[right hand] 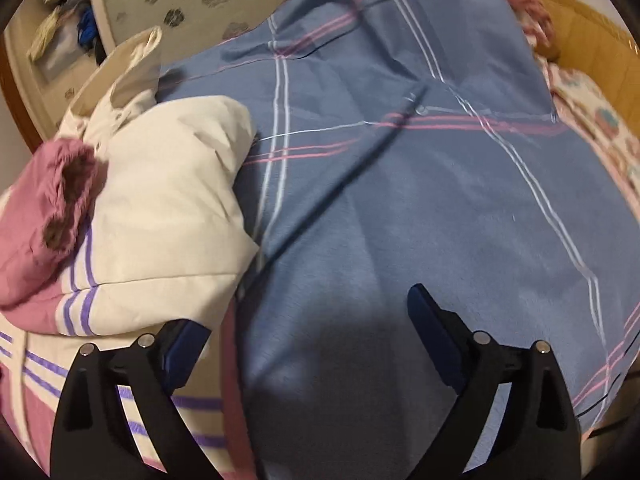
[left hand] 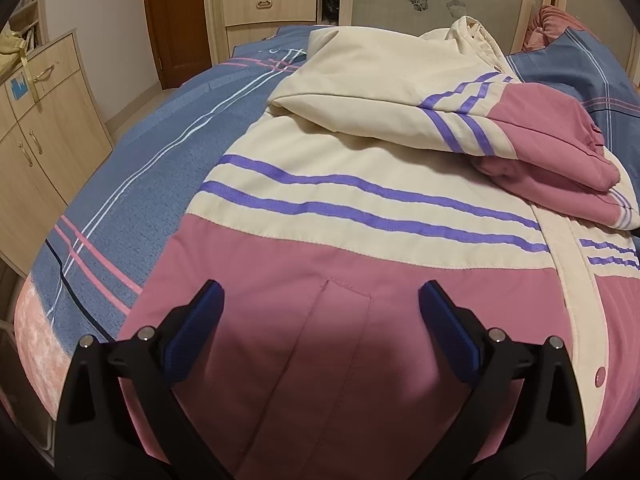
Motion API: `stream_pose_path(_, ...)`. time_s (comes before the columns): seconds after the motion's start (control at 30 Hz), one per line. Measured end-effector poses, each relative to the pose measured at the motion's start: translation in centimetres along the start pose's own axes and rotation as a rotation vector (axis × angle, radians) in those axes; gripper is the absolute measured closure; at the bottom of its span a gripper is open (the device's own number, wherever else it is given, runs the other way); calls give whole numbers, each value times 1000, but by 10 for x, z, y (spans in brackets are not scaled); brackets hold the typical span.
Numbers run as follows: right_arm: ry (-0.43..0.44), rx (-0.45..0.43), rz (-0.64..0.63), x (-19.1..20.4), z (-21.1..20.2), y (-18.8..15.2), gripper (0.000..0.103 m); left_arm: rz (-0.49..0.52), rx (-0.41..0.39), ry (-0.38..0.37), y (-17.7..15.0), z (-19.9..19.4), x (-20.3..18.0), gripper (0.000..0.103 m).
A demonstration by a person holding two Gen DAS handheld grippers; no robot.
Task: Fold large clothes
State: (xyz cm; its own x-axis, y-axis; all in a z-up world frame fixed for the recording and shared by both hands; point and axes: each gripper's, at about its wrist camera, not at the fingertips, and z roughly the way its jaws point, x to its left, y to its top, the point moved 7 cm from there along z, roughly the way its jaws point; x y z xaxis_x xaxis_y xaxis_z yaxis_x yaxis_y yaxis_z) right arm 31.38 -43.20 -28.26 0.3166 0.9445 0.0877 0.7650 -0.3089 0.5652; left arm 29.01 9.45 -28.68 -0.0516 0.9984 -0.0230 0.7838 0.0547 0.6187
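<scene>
Lying spread on the bed's blue plaid cover (left hand: 168, 168), the pink, cream and purple-striped jacket (left hand: 340, 208) fills most of the left wrist view. At nine o'clock in that view stands a pale wooden cabinet (left hand: 36, 120), at twelve a drawer unit (left hand: 266, 2). One sleeve (left hand: 460, 112) is folded across the jacket's body toward two o'clock, its pink cuff (left hand: 560, 152) resting on top. The left gripper (left hand: 320, 300) hovers at six o'clock over the pink hem panel, its jaws standing wide apart with nothing between them.

From the right wrist camera the jacket sits at nine o'clock, with a folded cream sleeve (right hand: 168, 200) and a pink cuff (right hand: 60, 200) piled on it; the blue cover (right hand: 400, 200) runs from centre to three o'clock. The right gripper (right hand: 308, 312) is at six o'clock, jaws spread wide and empty; its left finger (right hand: 184, 352) lies just beside the jacket's edge, the right one over bare cover.
</scene>
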Motion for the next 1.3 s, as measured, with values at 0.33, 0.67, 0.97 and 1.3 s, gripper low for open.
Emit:
stream_pose_path(0.33,146,-184,-133,47,-76,13,9,-1,-5,1,3,4,1,2)
stream_pose_path(0.67,-66,55,-71,33,1,-3,9,4,-8,-8,1,0,2,2)
stream_pose_path(0.97,303,-12,-253,121,-92,-74,9,-174,18,-194,-19,-53,21,2)
stream_pose_path(1.3,307,81,-264,138,-87,-155,8,-36,63,-97,-63,-52,17,2)
